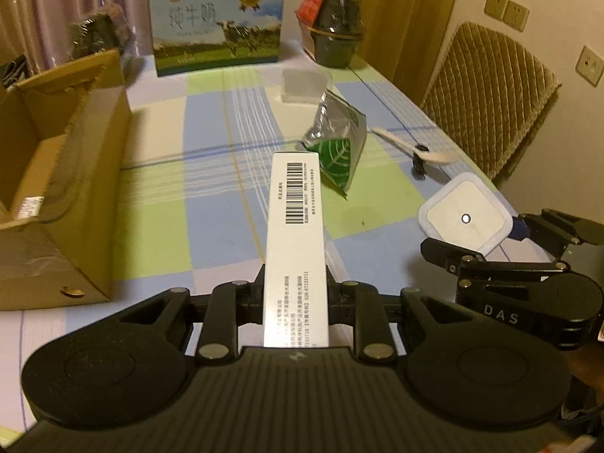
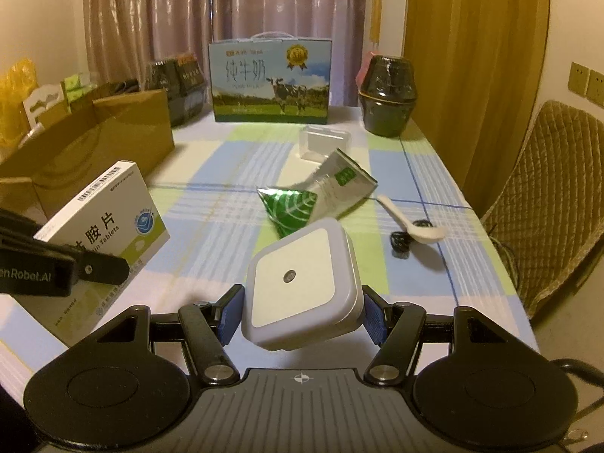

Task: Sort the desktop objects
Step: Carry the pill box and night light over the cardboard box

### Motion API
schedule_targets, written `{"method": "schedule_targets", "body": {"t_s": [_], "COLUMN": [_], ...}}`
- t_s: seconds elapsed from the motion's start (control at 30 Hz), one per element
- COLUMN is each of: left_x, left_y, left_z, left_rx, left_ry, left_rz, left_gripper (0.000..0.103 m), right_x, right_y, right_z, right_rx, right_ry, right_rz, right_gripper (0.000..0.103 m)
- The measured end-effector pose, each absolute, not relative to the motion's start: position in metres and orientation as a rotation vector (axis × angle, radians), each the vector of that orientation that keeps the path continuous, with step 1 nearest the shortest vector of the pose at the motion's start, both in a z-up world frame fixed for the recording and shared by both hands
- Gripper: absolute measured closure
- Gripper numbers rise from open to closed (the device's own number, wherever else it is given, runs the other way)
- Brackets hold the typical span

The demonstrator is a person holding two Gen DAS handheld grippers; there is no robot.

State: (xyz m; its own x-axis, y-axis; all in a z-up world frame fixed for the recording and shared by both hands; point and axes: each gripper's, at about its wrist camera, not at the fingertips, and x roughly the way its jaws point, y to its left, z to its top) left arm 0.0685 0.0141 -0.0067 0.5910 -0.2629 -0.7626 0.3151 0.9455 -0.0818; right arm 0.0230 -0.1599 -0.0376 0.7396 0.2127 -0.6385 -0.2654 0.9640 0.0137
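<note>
— Two grippers were in the air above the table (image 2: pixel 434 173) with the checked cloth. Which thing was the biggest on it?

— The open cardboard box (image 1: pixel 64 173) at the left side. Behind it, at the far edge, stood the milk carton (image 2: pixel 270 81) with the cows, and to the right of that a dark jar (image 2: pixel 388 96).

— And what did each gripper have?

— The left gripper (image 1: pixel 295 294) was closed tight on a white tablet box (image 1: pixel 296 241), on its narrow sides. The box was lifted off the cloth, and its barcode end pointed away, toward the middle of the table. The right gripper (image 2: pixel 302 315) clamped a square white night light (image 2: pixel 302 283) between its blue pads (image 2: pixel 231 315). The light was also lifted off the cloth and a little tilted.

— What lay on the table between them and the carton?

— A silver and green foil pouch (image 2: pixel 321 196), crumpled, in the middle. Just behind it was a small clear plastic case (image 2: pixel 324 143). To the right of the pouch lay a white spoon (image 2: pixel 411 221), and its handle rested on a small black object (image 2: pixel 400 241), but what it was I could not tell
</note>
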Motion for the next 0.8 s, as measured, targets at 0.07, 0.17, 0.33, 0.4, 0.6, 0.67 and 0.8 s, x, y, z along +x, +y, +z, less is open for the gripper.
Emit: {"method": "schedule_targets", "body": {"t_s": [0.07,0.17,0.33,0.4,0.6,0.67,0.8], "left_x": [0.066,0.061,0.054,0.052,0.047,0.046,0.046], "left_y": [0.019,0.027,0.041,0.046,0.061,0.064,0.072], "left_z": [-0.001,0.008,0.018,0.022,0.031,0.033,0.041], "left_rx": [0.060,0.051,0.041,0.035,0.008,0.004,-0.002], "left_ry": [0.863,0.843,0.821,0.813,0.792,0.785,0.768], "left_rz": [-0.328,-0.315,-0.293,-0.284,-0.267,-0.262,-0.252], "left_gripper": [0.083,0.083,0.083,0.083,0.083,0.083,0.083], "right_x": [0.022,0.020,0.017,0.016,0.015,0.016,0.018], "right_y": [-0.155,-0.147,-0.136,-0.132,-0.118,-0.113,-0.104], "right_z": [-0.033,-0.027,-0.018,-0.016,-0.009,-0.007,-0.003], "right_rx": [-0.065,-0.058,-0.052,-0.052,-0.062,-0.069,-0.072], "right_ry": [0.694,0.692,0.684,0.680,0.664,0.660,0.651], "right_rz": [0.272,0.286,0.301,0.308,0.331,0.341,0.357], "right_gripper": [0.042,0.042,0.042,0.042,0.042,0.042,0.042]}}
